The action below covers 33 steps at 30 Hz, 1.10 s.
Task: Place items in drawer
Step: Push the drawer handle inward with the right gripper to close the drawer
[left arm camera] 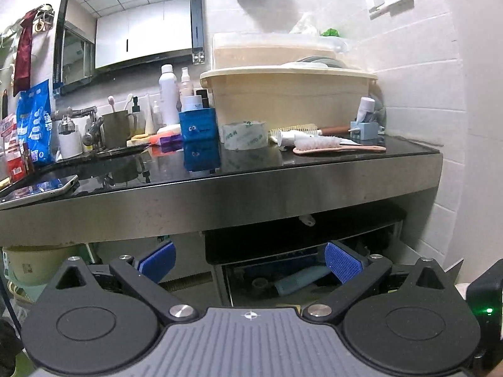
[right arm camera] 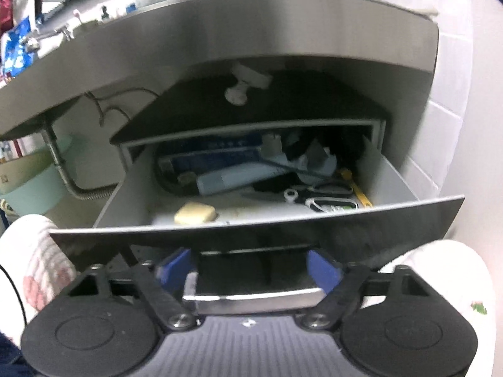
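The right gripper point(right arm camera: 250, 271) is sitting low in front of the open drawer point(right arm camera: 408, 216), its 2 blue-padded fingers point(right arm camera: 323, 271) spread apart on either side of the chrome drawer handle point(right arm camera: 251, 297), with the pads close to the handle's ends; whether they are touching it I cannot tell. The drawer is standing pulled out under the steel edge of the vanity worktop point(right arm camera: 283, 28), and inside it a pale yellow bar of soap point(right arm camera: 195, 213) is lying near the front left corner, a light blue tube point(right arm camera: 239, 177) is lying across the middle, dark blue boxes point(right arm camera: 213, 154) are resting along the back, and scissors with a yellow tool point(right arm camera: 355, 188) are crowding the right side. The left gripper point(left arm camera: 250, 262) is hovering in front of the worktop, its fingers point(left arm camera: 342, 262) wide apart and holding nothing. On the black worktop point(left arm camera: 314, 163), a roll of tape point(left arm camera: 245, 135) is standing near the middle beside a blue box point(left arm camera: 198, 125), a pink-handled brush point(left arm camera: 333, 145) is lying toward the right end, and a cream plastic basin point(left arm camera: 289, 100) is sitting against the back wall.
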### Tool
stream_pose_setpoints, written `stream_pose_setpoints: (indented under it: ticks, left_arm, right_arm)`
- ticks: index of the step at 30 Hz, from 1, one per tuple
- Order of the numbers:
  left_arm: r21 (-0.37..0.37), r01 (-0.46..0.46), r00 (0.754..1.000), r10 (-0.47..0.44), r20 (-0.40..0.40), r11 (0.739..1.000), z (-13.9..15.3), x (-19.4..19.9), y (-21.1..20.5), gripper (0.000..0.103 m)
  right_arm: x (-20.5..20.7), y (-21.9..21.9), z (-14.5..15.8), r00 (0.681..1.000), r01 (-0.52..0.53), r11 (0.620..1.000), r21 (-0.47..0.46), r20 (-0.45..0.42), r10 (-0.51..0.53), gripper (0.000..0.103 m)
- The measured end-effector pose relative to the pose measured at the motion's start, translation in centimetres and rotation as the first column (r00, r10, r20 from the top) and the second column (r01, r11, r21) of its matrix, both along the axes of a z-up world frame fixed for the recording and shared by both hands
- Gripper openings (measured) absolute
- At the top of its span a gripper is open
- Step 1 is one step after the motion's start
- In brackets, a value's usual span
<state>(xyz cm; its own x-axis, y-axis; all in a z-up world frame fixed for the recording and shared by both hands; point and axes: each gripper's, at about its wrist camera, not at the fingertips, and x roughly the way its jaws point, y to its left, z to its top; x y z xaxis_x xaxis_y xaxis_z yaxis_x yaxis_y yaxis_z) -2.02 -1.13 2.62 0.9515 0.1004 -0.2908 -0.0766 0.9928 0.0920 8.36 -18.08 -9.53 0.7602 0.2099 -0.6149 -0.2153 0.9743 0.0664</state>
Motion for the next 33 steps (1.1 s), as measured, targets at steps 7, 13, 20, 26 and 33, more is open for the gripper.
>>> stream_pose_setpoints:
  ticks: [7,13,20,26,33]
  left_arm:
    - [-0.003,0.022,0.999,-0.022,-0.048,1.000,-0.5,0.6,-0.1,0.103]
    - [-0.002,0.042,0.998,-0.042,-0.050,0.999,-0.7,0.5,-0.3,0.103]
    - [0.001,0.057,0.996,-0.057,-0.065,0.998,-0.8,0.5,-0.4,0.103]
    - [-0.003,0.057,0.996,-0.057,-0.069,0.998,-0.9,0.5,-0.4,0.103]
    - [-0.007,0.067,0.994,-0.067,-0.081,0.998,-0.9,0.6,-0.6,0.103]
  right_arm:
    - [1.8,0.7,-1.6,0.996,0.012,0.998,-0.059,-0.086,-0.017,0.052]
    - [2.3,1.5,-2.4,0.992,-0.014,0.995,-0.095,-0.128,0.002,0.046]
    - [3.0,1.9,-2.8,0.989,-0.014,0.992,-0.124,-0.151,-0.004,0.046]
    - [3.2,1.6,-2.7,0.987,-0.023,0.993,-0.115,-0.160,0.005,0.046]
    - [4.3,1.6,-2.8,0.988,-0.046,0.992,-0.114,-0.153,0.028,0.047]
